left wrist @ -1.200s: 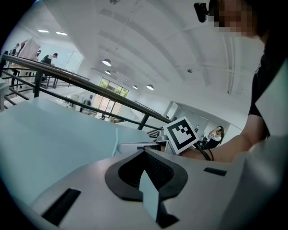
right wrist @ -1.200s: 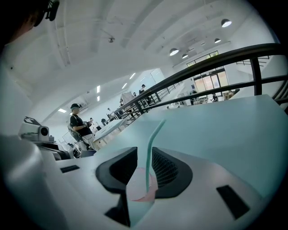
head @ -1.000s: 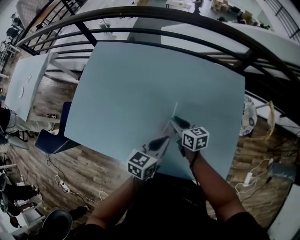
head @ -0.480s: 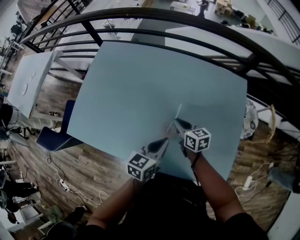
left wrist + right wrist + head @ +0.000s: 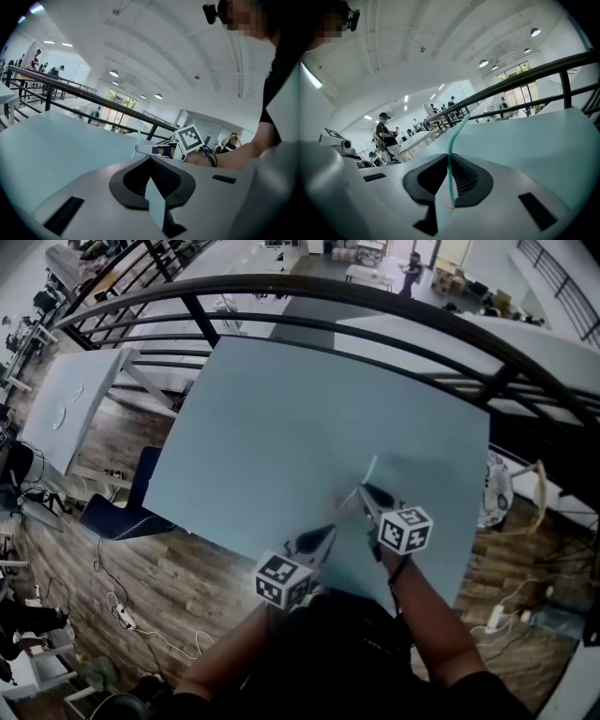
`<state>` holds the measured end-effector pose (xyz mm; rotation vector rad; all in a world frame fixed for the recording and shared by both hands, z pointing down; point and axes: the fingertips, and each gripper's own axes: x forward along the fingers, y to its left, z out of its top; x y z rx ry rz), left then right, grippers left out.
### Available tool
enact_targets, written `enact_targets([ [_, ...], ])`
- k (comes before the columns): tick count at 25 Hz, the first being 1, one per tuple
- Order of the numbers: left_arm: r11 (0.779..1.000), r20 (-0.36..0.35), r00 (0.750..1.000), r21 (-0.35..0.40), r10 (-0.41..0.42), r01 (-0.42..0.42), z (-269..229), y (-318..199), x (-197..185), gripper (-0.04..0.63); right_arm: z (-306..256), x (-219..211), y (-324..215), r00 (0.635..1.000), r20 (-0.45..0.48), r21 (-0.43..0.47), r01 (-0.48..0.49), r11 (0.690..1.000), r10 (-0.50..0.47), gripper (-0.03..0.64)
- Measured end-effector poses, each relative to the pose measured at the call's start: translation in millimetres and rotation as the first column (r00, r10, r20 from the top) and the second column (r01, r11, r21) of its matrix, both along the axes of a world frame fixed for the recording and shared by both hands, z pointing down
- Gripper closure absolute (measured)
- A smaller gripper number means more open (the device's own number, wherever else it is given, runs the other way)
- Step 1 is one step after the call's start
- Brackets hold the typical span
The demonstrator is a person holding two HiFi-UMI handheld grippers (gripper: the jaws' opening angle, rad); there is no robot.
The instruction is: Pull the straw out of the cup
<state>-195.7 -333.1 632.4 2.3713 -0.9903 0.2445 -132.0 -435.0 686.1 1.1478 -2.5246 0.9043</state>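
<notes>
A thin pale green straw (image 5: 371,468) sticks up and away from my right gripper (image 5: 364,489), which is shut on its lower end over the light blue table (image 5: 281,418). In the right gripper view the straw (image 5: 454,140) rises from between the closed fingers of the right gripper (image 5: 449,197) and bends near its top. My left gripper (image 5: 329,532) hovers just left of and nearer than the right one. Its jaws are shut in the left gripper view (image 5: 157,206), with nothing seen between them. A faint pale blur (image 5: 347,502) lies between the two tips; I cannot tell if it is the cup.
A black curved railing (image 5: 375,306) runs beyond the table's far edge. A blue chair (image 5: 112,512) and a second pale table (image 5: 66,409) stand to the left on the wooden floor. A round patterned object (image 5: 494,482) sits off the table's right edge.
Both grippers have drifted slightly right in the head view, and the right one still grips the straw. The head camera has tilted, so more of the far hall shows.
</notes>
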Motion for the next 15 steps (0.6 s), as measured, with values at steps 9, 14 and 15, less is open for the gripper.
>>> enact_targets([
  [9,0.999,-0.025,0.999,0.021,-0.031,0.032,-21.1,30.1,-31.1,0.584,-52.5,-2.7,19.6,0.999,0.015,0.091,-0.032,0.995,0.031,0.577],
  [14,0.997,-0.034,0.999,0.075,-0.014,0.017,-47.6,39.7,-31.1,0.584,-85.0,1.4,36.5,0.999,0.026,0.146,-0.049,0.988,0.046,0.577],
  [15,0.996,-0.037,0.999,0.088,-0.012,0.015,-53.4,41.7,-30.8,0.584,-91.8,1.9,41.0,0.998,0.031,0.155,-0.052,0.987,0.048,0.577],
])
